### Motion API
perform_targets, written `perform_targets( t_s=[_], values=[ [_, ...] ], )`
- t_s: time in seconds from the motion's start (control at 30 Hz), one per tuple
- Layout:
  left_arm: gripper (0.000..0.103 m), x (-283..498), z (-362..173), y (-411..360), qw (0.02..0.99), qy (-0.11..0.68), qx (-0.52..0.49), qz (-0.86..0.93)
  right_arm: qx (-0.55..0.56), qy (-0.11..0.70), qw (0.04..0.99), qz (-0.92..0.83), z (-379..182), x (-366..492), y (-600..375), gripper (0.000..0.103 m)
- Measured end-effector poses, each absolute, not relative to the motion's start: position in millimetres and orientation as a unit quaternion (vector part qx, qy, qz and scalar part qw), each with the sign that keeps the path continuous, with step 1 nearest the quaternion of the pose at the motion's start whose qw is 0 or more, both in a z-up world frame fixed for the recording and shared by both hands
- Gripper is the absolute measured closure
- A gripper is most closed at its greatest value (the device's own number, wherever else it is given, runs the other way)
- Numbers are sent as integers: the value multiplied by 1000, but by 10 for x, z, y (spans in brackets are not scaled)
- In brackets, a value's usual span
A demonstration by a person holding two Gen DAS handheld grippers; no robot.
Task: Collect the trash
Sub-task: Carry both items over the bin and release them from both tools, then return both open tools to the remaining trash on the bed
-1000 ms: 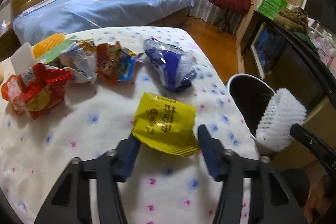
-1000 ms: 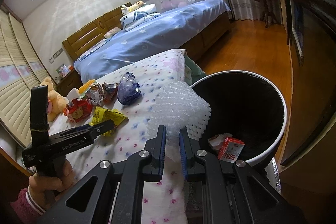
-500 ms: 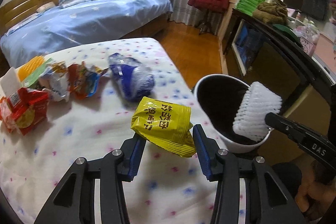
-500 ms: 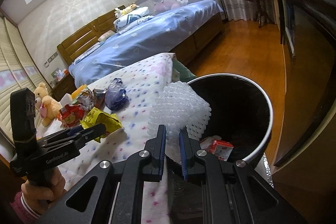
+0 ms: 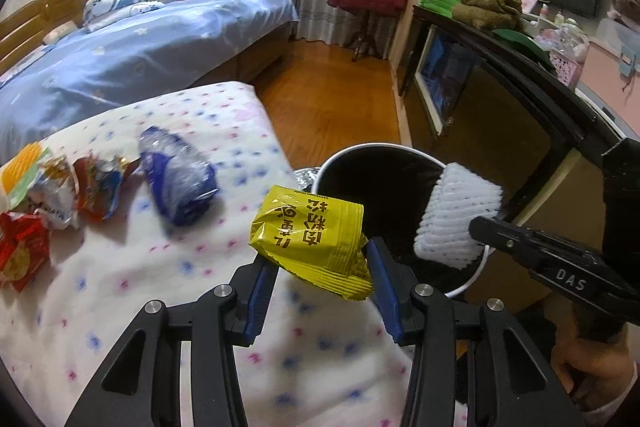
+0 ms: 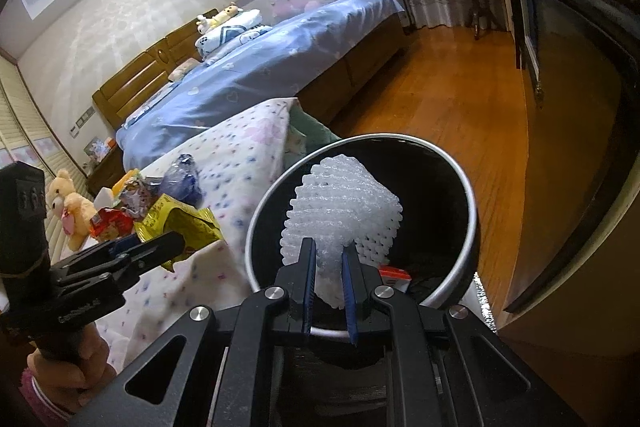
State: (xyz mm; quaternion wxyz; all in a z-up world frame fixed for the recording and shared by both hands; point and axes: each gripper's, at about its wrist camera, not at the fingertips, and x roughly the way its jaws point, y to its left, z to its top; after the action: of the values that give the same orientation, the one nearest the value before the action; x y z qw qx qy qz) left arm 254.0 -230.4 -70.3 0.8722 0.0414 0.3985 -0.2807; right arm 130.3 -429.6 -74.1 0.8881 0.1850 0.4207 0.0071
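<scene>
Between the blue pads of the left hand-held gripper (image 5: pixel 320 281) sits a yellow snack packet (image 5: pixel 312 241), crinkled foil with dark printed characters, pinched by its lower edge and lifted clear of the dotted bed cover (image 5: pixel 120 287). Just right of it, the right hand-held gripper (image 6: pixel 328 281) is pressed together on a white foam net sleeve (image 6: pixel 344 215), ribbed and puffy, held above the open black trash bin (image 6: pixel 468 239). A second ago the sleeve hung beside the bin's rim and the packet was farther from it; both now sit closer. 5 wrappers lie behind on the cover.
</scene>
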Motion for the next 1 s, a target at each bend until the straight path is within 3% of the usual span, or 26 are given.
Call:
perform_targets(
  t_s=[0.73,0.8,0.87,0.93,1.0],
  values=[
    [57,2785,-869,-2819,850,419,60,-315,181,449,875,-11,-883,1549,-4529,86],
    [54,2795,-883,-2840,849,420,61,-315,182,450,874,-12,-893,1551,-4547,85],
    [44,2804,-894,-2835,849,422,59,-313,190,453,871,-13,-906,1554,-4576,84],
    [36,2812,-902,-2813,848,426,51,-311,194,453,870,-14,-910,1554,-4596,80],
    [35,2813,-900,-2781,848,427,43,-310,199,451,870,-15,-910,1539,-4610,61]
  ],
)
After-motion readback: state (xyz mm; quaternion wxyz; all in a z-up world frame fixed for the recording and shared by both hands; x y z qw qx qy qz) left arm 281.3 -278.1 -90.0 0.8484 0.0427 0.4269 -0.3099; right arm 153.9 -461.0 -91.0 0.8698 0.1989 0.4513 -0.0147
